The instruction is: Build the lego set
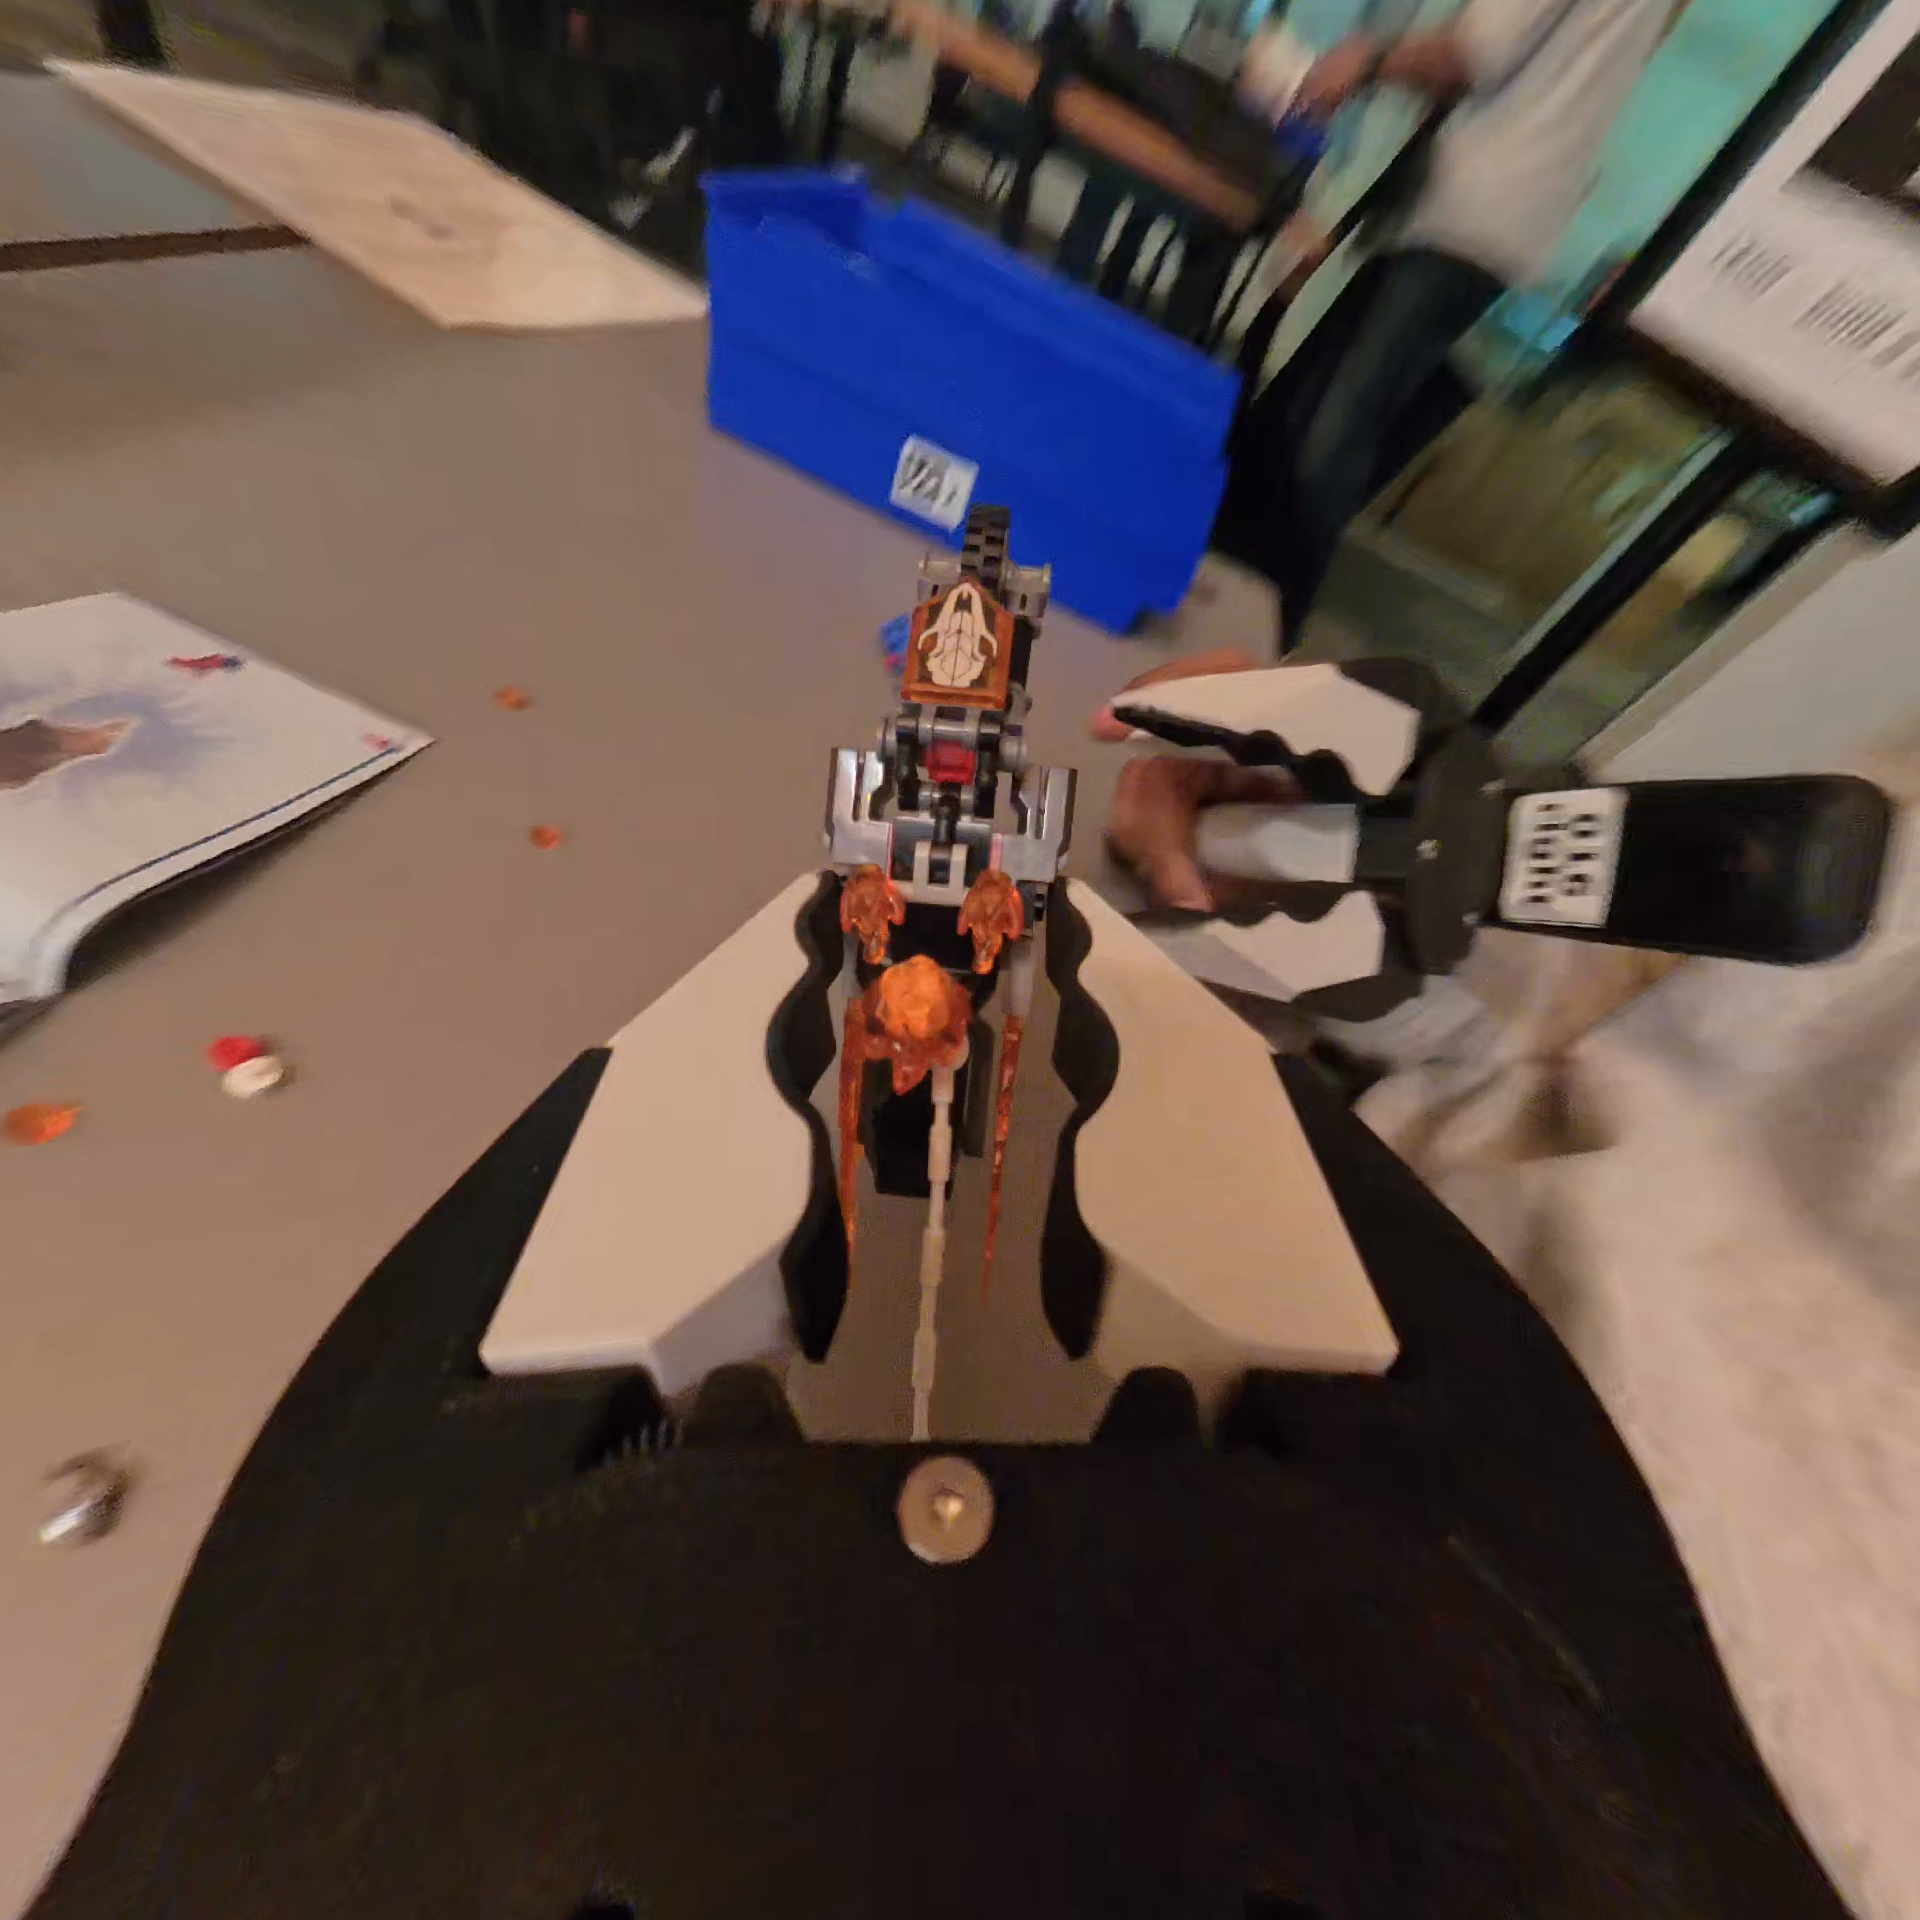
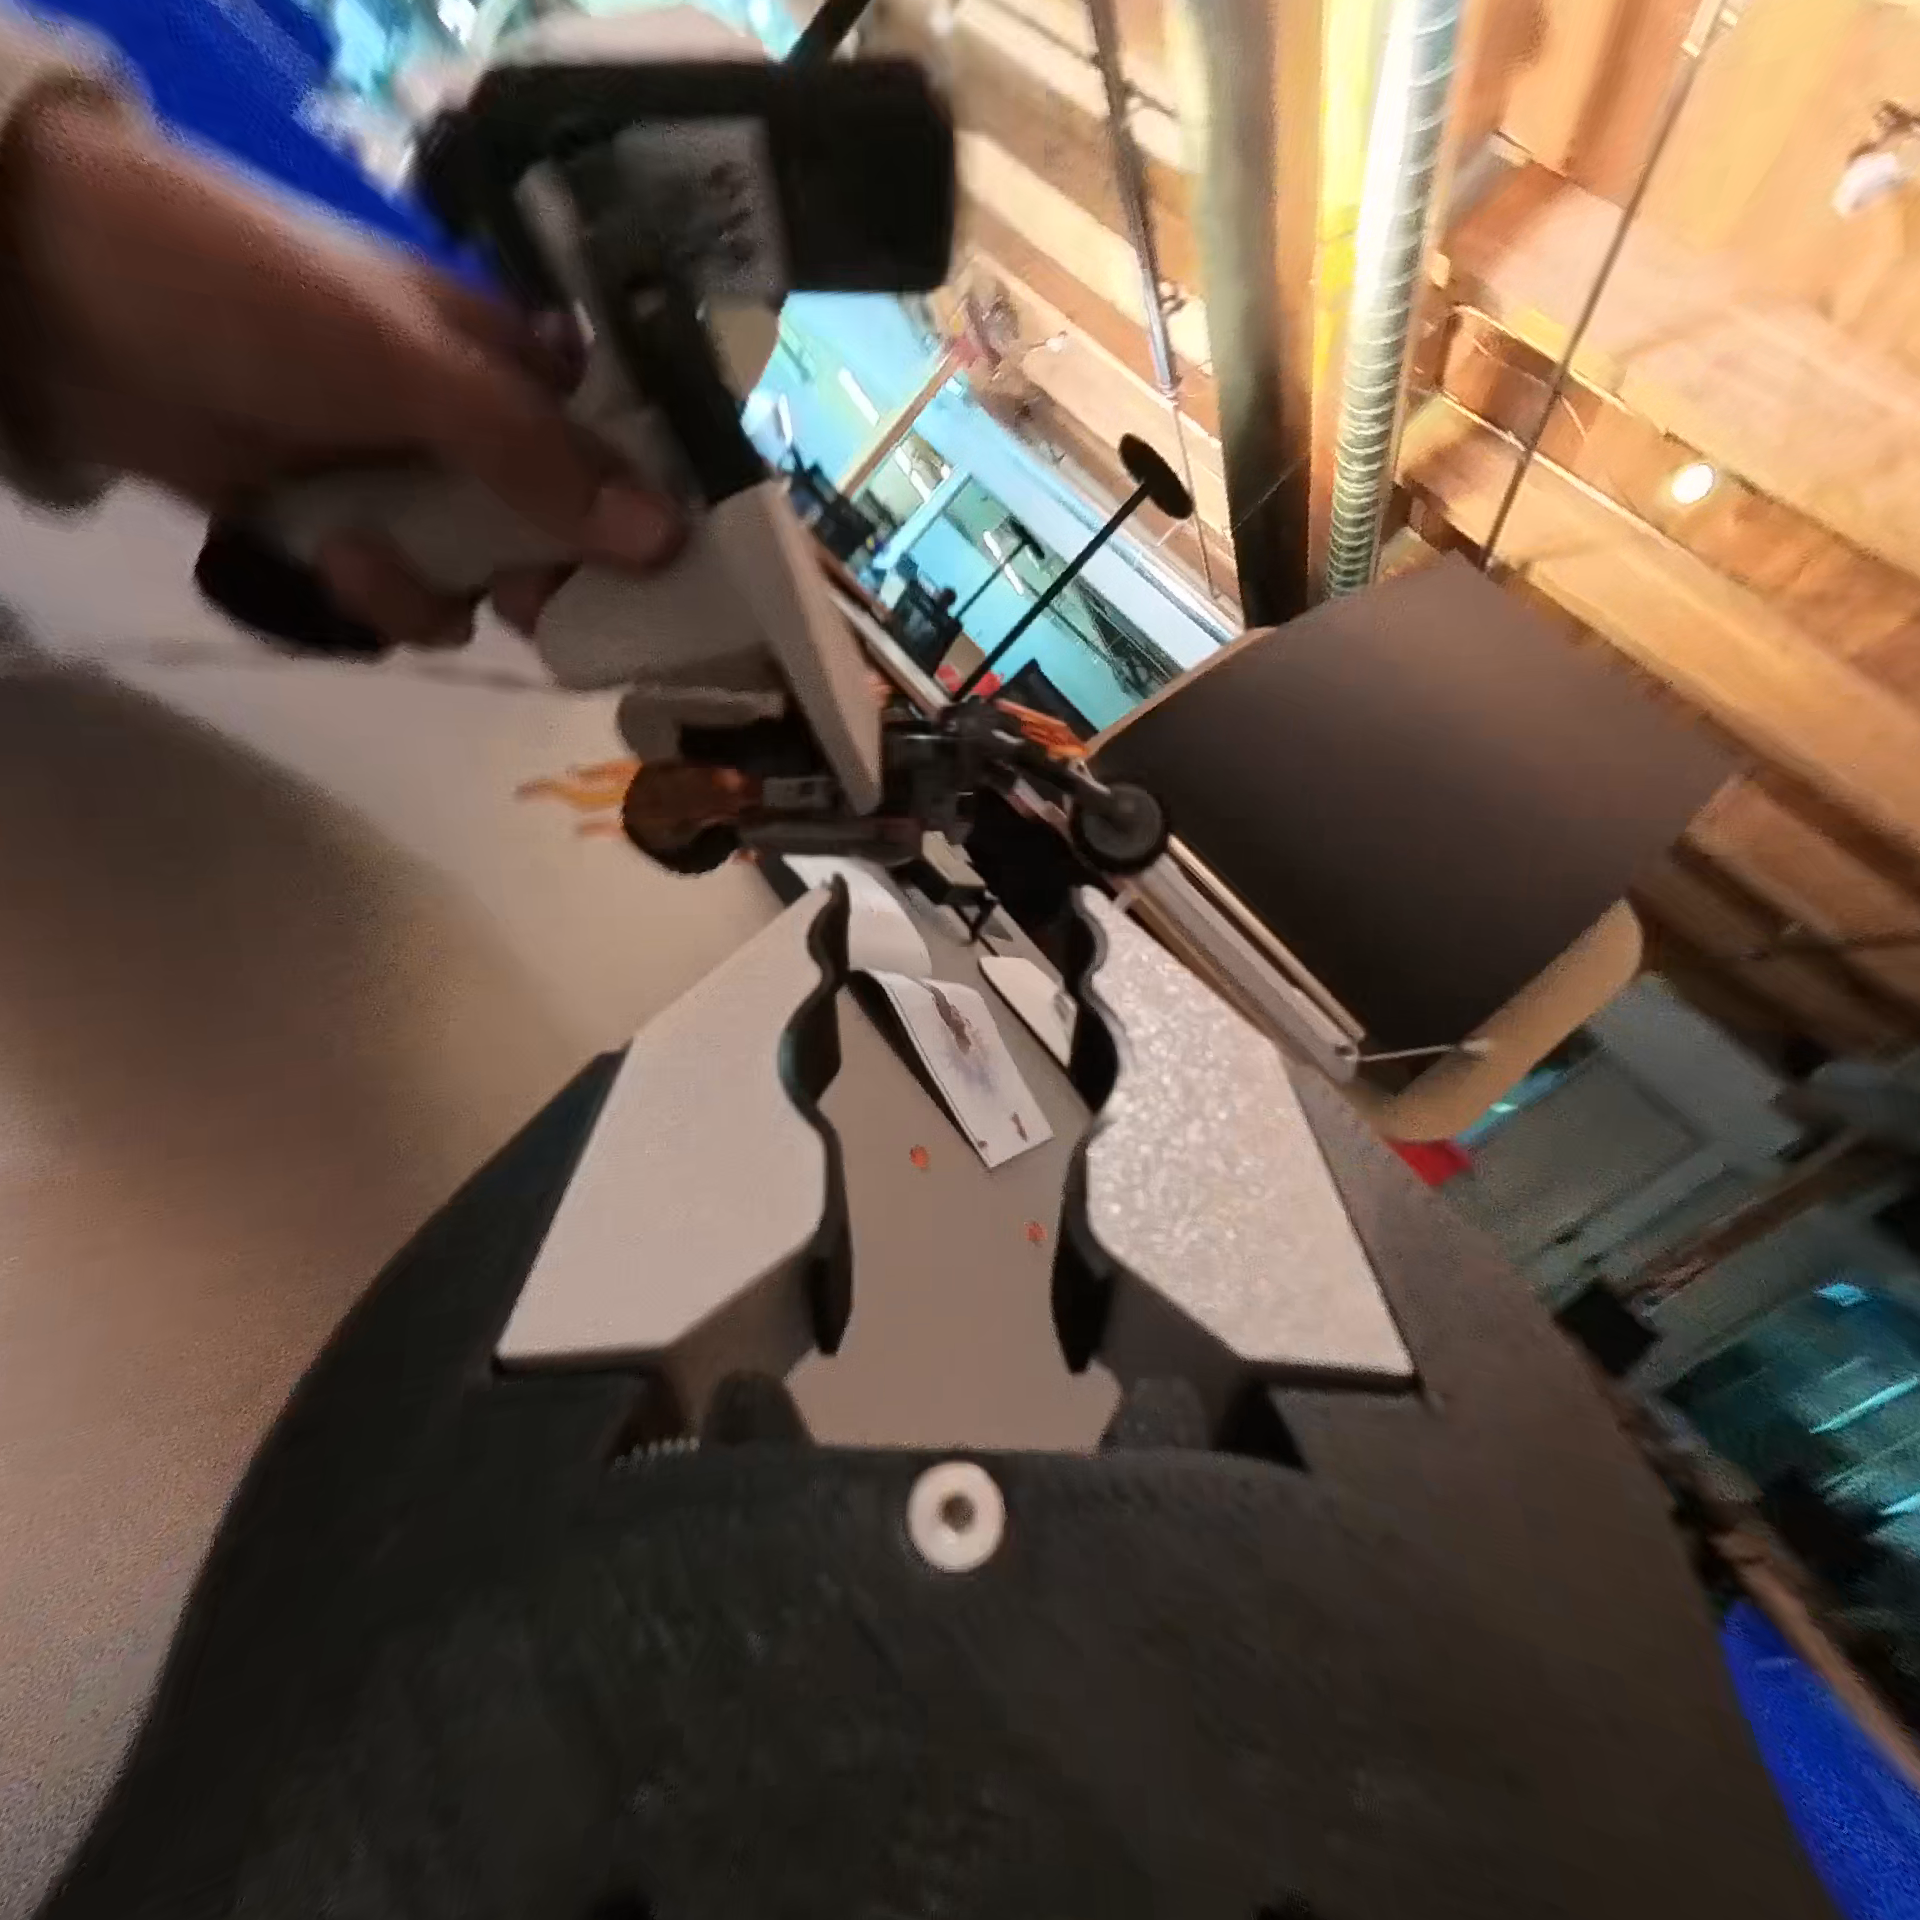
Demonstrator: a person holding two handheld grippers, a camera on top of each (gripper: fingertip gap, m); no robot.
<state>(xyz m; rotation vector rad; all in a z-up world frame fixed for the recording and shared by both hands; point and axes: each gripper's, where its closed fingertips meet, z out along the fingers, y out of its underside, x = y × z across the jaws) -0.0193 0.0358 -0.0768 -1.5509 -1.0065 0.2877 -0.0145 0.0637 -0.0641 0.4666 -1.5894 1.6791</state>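
While the grey counter point(image 1: 416, 499) is stretching wide and mostly bare ahead of my left claw point(image 1: 940, 914), its far edge is running just behind the blue bin point(image 1: 935, 343), which is sitting at that edge. An instruction booklet point(image 1: 156, 748) is lying flat near the left side, with room between it and the bin. I am holding the lego model point(image 1: 951, 790) clenched between the left claw's fingers point(image 1: 675, 1143), lifted above the counter, its orange flame pieces pointing back toward my camera. My right claw point(image 2: 956, 914) is standing released with nothing between its fingers, hovering just beside the model. Small loose pieces point(image 1: 244, 1065) are lying scattered on the counter left of my left claw, well apart from one another.
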